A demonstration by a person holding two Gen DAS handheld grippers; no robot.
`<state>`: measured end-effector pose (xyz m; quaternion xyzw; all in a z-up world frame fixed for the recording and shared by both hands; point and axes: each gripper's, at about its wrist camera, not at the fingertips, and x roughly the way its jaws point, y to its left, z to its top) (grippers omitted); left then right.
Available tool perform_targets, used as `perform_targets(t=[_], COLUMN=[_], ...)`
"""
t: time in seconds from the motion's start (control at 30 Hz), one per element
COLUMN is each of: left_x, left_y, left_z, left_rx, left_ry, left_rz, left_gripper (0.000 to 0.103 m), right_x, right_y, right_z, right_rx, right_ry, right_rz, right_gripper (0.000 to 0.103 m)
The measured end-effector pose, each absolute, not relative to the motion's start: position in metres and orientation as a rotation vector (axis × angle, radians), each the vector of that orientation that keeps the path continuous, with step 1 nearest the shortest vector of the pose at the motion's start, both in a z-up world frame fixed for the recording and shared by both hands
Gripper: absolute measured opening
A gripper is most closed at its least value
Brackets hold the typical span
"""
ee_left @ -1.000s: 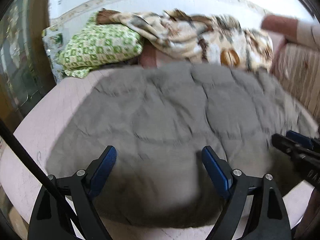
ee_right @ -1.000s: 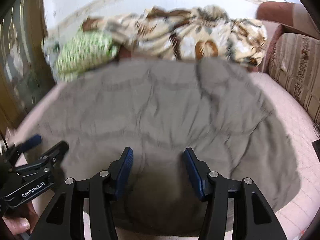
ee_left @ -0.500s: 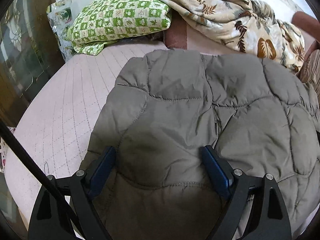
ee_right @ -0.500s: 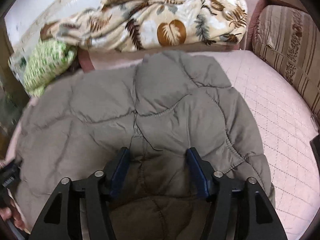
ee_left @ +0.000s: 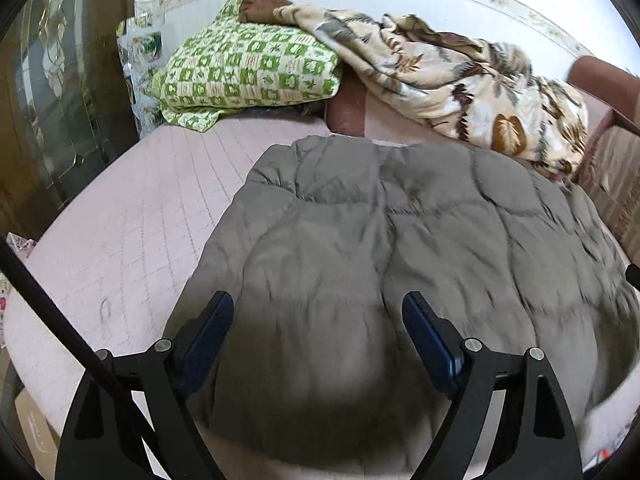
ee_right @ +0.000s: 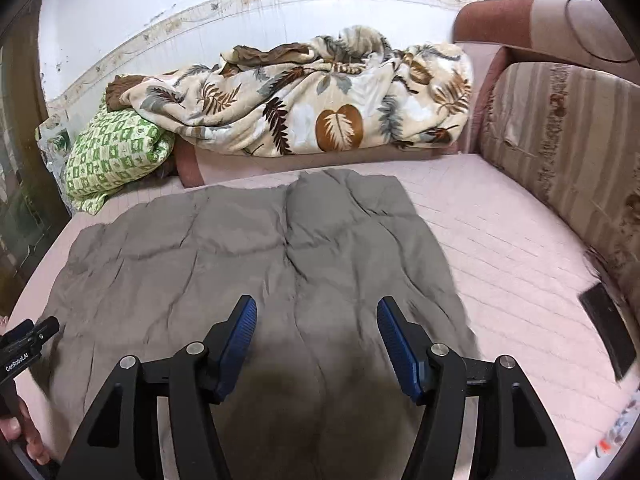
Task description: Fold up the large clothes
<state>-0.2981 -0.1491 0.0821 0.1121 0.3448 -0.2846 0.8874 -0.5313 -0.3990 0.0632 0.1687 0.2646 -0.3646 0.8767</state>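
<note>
The grey quilted jacket (ee_right: 256, 256) lies spread flat on the pink quilted bed (ee_right: 500, 248), its far edge near the foot of the bedding pile and its near edge under both of my claws. My right claw (ee_right: 316, 332) hovers over the jacket's near right part; its jaws have just been opening and now stand wide, with only the fabric surface below them and nothing gripped. My left claw (ee_left: 318, 332) hangs over the jacket's near left part, jaws wide and empty. In the right wrist view the left claw's tip shows at the far left edge, with fingers (ee_right: 20, 436) of the hand carrying it. Beyond the jacket, a leaf-print blanket (ee_right: 320, 108) is heaped at the far side, a green checked pillow (ee_right: 116, 152) to its left. A striped cushion (ee_right: 560, 140) lines the right side.
</note>
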Motion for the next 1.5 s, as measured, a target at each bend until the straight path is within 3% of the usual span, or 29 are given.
perform_targets(t=[0.4,0.8,1.5], left_x=[-0.327,-0.333,-0.334], left_y=[-0.155,-0.154,-0.168], left_z=[0.057,0.066,0.055], left_rx=[0.348,0.337,0.402], left_ry=[0.724,0.669,0.657], left_rz=[-0.577,-0.586,-0.581], left_gripper=[0.086,0.086,0.086], right_x=[-0.564,-0.547,-0.511], right_y=[-0.41,-0.369,-0.358], right_z=[0.009,0.03,0.001], right_rx=[0.517,0.37,0.341], right_ry=[0.695,0.57,0.69], right_rz=[-0.753,-0.672,-0.615], right_gripper=[0.066,0.066,0.07])
